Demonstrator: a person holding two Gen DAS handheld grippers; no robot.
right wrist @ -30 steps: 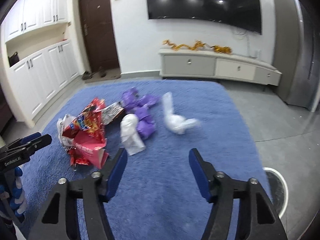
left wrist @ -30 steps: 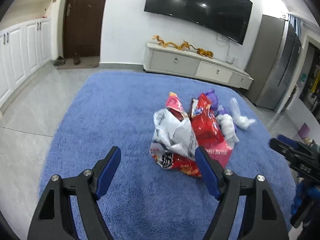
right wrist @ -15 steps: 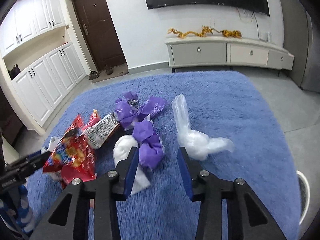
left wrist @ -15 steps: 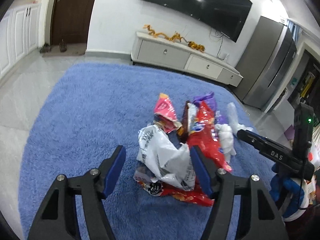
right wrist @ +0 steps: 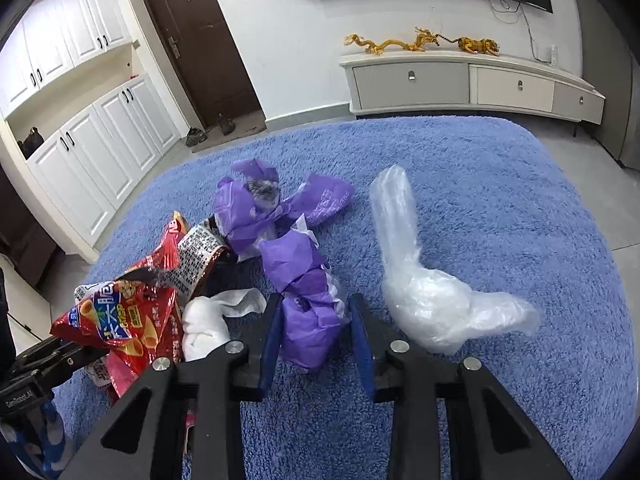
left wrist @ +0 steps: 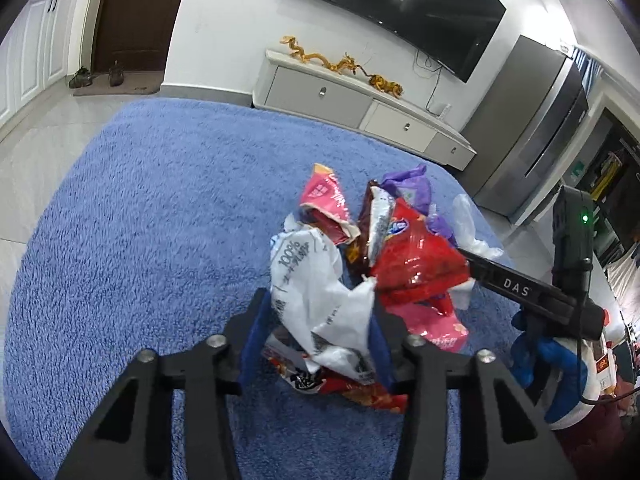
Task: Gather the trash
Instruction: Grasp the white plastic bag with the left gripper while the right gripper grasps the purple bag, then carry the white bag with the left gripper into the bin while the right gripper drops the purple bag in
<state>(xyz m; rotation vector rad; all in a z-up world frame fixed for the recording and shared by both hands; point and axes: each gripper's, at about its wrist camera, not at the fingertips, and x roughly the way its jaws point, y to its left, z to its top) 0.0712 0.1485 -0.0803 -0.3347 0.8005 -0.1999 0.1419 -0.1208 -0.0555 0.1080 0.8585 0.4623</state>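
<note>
The blue rug (left wrist: 140,240) carries everything here, and the trash sits heaped toward its middle, nearer the far edge by the TV cabinet (right wrist: 472,80) than the near one. Biggest piece in the heap is the white printed bag (left wrist: 316,292), crumpled, lying on top of red snack wrappers. The left gripper (left wrist: 316,344) has that white bag right between its blue pads and the jaws are closing on it; the pads look to be touching the plastic on both sides, though the folds make it hard to be sure how firmly. Just beside it, on the right side of the heap, the red chip bag (left wrist: 416,264) leans against a pink wrapper (left wrist: 326,204).

Over to the other camera: the clear plastic bag (right wrist: 420,292) lies apart from the heap, toward the rug's right edge. The right gripper (right wrist: 316,332) is closing around the purple wad (right wrist: 308,320), which fills the gap between its pads. A white crumpled tissue (right wrist: 204,320) rests just left of that gripper.
</note>
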